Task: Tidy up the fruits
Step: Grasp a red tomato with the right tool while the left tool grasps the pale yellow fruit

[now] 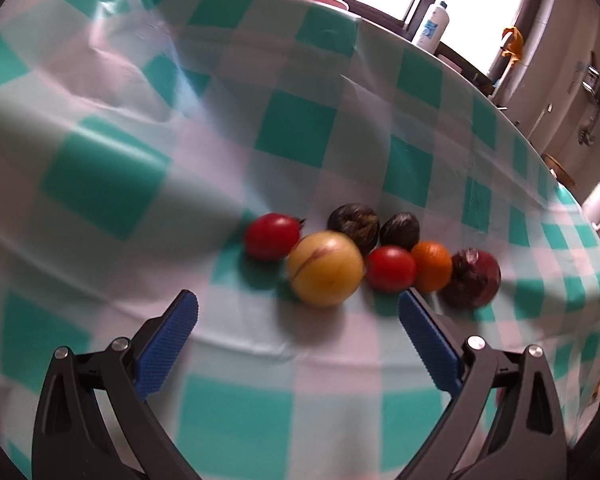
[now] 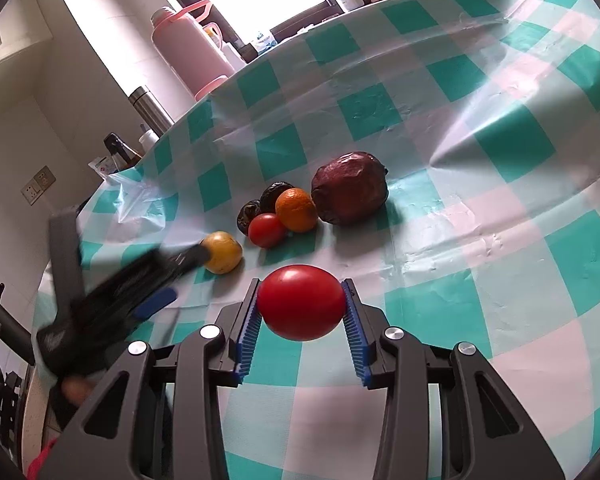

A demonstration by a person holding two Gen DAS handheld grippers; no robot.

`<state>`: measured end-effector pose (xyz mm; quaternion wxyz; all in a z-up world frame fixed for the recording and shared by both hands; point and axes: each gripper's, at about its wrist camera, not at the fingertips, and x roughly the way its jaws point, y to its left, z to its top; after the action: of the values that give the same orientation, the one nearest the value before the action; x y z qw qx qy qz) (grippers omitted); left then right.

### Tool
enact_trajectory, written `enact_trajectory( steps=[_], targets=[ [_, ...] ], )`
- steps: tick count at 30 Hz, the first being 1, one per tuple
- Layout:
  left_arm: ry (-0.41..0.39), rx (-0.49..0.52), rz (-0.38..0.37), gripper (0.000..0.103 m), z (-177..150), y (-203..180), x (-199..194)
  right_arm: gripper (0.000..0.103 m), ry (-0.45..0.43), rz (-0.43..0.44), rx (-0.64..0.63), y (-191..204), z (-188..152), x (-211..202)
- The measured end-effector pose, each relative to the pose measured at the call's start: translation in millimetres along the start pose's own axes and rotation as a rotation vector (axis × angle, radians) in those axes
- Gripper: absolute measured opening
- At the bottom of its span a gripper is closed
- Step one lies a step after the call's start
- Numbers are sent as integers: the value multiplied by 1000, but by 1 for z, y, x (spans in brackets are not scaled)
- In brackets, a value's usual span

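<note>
Fruits lie together on a green-and-white checked tablecloth [image 1: 292,128]. In the left wrist view: a yellow fruit [image 1: 325,268], two red tomatoes [image 1: 271,236] [image 1: 391,269], an orange [image 1: 432,266], a dark red wrinkled fruit [image 1: 476,278] and two dark wrinkled fruits [image 1: 354,222] [image 1: 400,230]. My left gripper [image 1: 298,306] is open and empty just short of the yellow fruit. My right gripper [image 2: 300,300] is shut on a red tomato [image 2: 300,302], held above the cloth. The right wrist view shows the yellow fruit [image 2: 222,252], a tomato [image 2: 266,230], the orange [image 2: 296,209], the dark red fruit [image 2: 350,188] and the blurred left gripper [image 2: 172,276].
A pink thermos [image 2: 188,48], a steel flask [image 2: 150,108] and small bottles stand beyond the table's far edge. A white lotion bottle [image 1: 432,26] stands on the windowsill. The cloth is wrinkled and raised at the left [image 1: 132,52].
</note>
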<state>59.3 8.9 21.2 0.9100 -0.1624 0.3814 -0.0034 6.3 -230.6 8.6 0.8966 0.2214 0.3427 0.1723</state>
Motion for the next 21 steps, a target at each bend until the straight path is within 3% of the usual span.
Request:
enact_trajectory(
  steps=[6, 8, 9, 10, 16, 21],
  targets=[
    [58, -7, 100, 82, 13, -19, 36, 40, -3, 10, 1, 0, 0, -1],
    [49, 4, 120, 70, 15, -22, 39, 40, -2, 12, 1, 0, 0, -1],
    [44, 15, 131, 56, 14, -23, 38, 40, -3, 14, 1, 0, 0, -1],
    [48, 30, 94, 45, 12, -23, 37, 40, -3, 15, 1, 0, 0, -1],
    [44, 4, 36, 45, -5, -4, 9, 40, -7, 14, 2, -1, -1, -1],
    [-5, -22, 12, 45, -23, 15, -27, 40, -11, 16, 5, -2, -2, -2]
  ],
)
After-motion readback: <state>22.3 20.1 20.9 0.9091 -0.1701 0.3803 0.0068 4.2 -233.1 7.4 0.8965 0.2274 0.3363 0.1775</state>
